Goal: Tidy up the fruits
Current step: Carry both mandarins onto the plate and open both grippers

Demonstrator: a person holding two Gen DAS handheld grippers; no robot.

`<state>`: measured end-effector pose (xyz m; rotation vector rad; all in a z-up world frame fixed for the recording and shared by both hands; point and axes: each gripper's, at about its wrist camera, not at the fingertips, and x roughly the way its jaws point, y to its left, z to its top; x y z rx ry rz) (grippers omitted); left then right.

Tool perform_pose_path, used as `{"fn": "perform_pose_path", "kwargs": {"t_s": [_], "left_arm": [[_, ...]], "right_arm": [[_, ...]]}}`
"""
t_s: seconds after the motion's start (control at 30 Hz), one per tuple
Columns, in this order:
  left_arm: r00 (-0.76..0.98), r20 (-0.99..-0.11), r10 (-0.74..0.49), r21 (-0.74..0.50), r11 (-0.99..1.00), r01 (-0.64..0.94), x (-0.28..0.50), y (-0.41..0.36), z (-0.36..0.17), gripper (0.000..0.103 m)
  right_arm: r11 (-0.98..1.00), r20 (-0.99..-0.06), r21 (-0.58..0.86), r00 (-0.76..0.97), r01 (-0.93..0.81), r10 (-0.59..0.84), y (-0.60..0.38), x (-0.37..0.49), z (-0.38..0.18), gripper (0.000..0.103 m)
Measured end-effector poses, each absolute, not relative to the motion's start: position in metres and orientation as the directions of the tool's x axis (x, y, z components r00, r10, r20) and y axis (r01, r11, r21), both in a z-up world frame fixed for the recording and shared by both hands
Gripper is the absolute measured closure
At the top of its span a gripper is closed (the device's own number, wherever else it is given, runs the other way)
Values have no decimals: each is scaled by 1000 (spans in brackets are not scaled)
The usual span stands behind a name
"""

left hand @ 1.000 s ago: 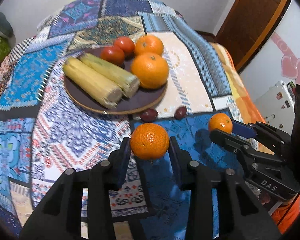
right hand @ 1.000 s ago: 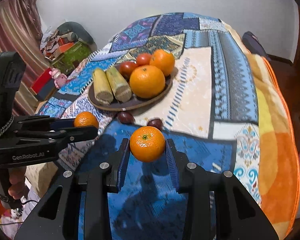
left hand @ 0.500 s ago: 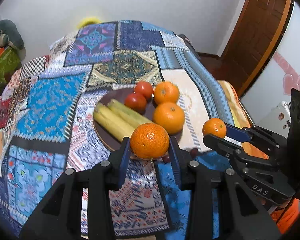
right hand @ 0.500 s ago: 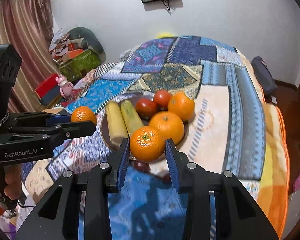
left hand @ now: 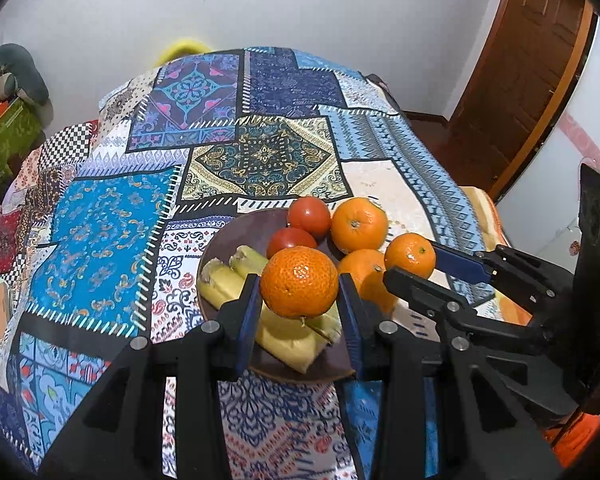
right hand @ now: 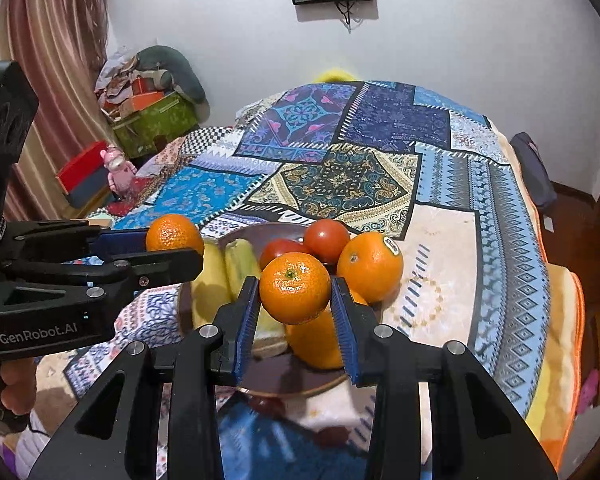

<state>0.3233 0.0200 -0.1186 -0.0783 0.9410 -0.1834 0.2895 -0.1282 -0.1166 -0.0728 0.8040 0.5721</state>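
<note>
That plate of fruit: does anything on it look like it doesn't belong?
Yes. Two corn cobs lie on the brown plate beside the tomatoes and oranges, though corn is no fruit. Also, small dark fruits lie loose on the cloth, blurred, off the plate's near edge.

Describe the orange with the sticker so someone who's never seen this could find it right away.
On the patchwork quilt sits a dark plate of fruit. The sticker orange lies at its right edge, beside the tomatoes. It alone carries a small dark label on top.
</note>
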Motion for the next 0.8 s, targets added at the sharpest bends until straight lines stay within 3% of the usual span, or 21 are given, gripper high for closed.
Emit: {"fn": "perform_pose_path", "kwargs": {"t_s": [0.8], "left_arm": [[513, -833, -205, -166, 979, 121, 379, 23, -167, 65]], "right_arm": [[854, -733, 186, 509, -487, 450, -125, 332, -149, 70]]}}
